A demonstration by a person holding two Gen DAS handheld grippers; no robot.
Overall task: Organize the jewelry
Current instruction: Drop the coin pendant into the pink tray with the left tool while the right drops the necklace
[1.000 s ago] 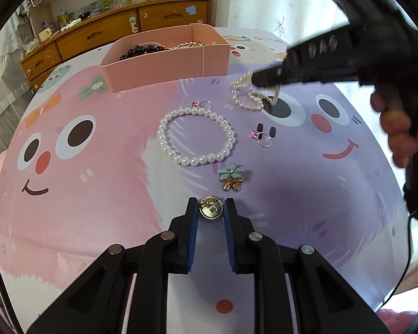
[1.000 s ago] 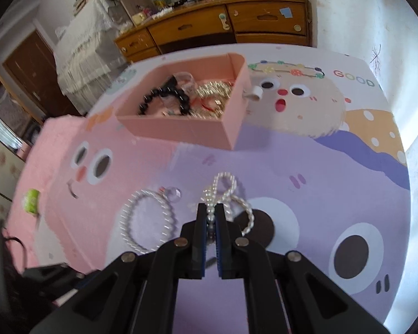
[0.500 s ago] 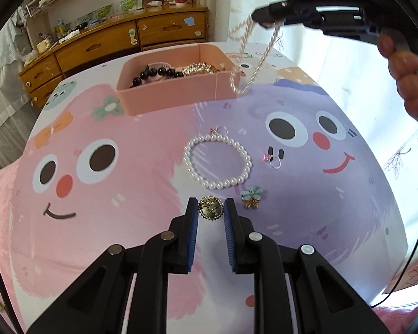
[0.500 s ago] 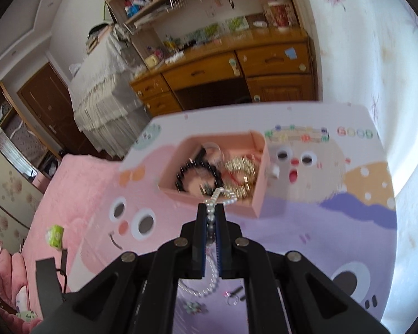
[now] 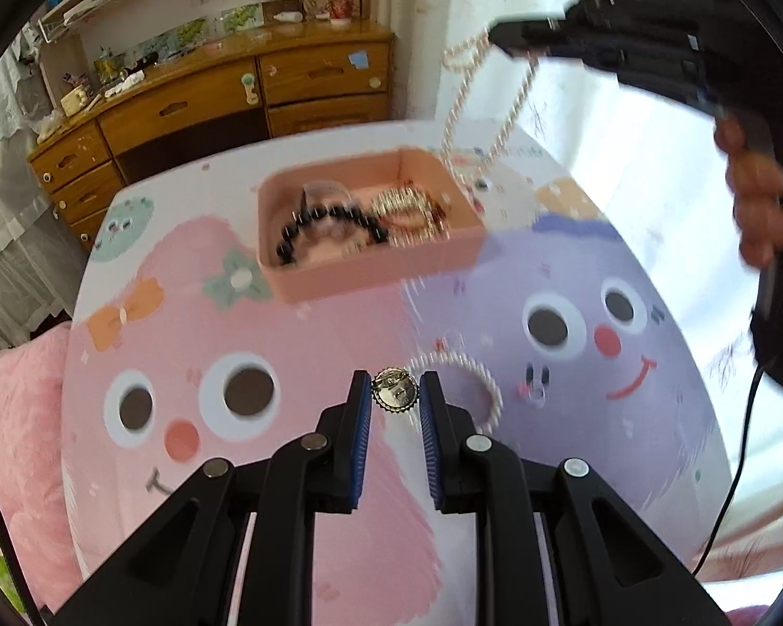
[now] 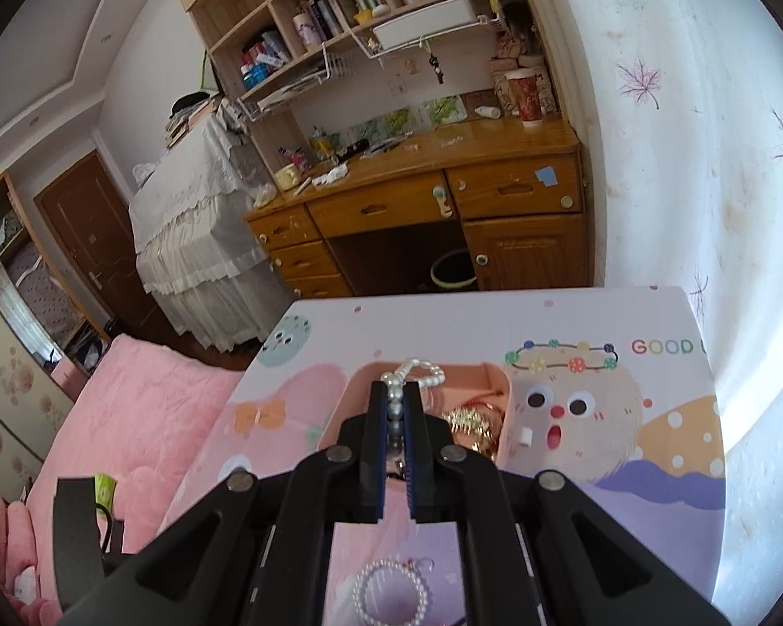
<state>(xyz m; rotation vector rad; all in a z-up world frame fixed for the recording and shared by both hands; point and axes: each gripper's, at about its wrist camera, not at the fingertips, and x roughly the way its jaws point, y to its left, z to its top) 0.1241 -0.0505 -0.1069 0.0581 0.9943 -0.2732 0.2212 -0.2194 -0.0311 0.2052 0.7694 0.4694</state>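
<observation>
My left gripper (image 5: 394,391) is shut on a round gold brooch (image 5: 394,395), held high above the cartoon-print mat. My right gripper (image 6: 395,396) is shut on a white pearl necklace (image 6: 410,373). In the left wrist view that necklace (image 5: 464,104) dangles in long strands from the right gripper (image 5: 501,34), above the far right corner of the pink box (image 5: 339,274). The box (image 6: 501,443) holds a black bead bracelet (image 5: 308,224) and gold chains (image 5: 407,208). A pearl bracelet (image 5: 488,391) and a small ring (image 5: 535,391) lie on the mat.
The mat (image 5: 574,443) covers a table whose far edge faces a wooden desk (image 6: 443,198) with drawers and shelves. A pink quilt (image 6: 130,417) lies to the left. A person's fingers (image 5: 757,208) grip the right tool's handle at the right edge.
Both grippers have risen from the mat. The right one lifted the pearl necklace off the surface and carried it toward the pink box. The left one rose with the brooch, nearer the box.
</observation>
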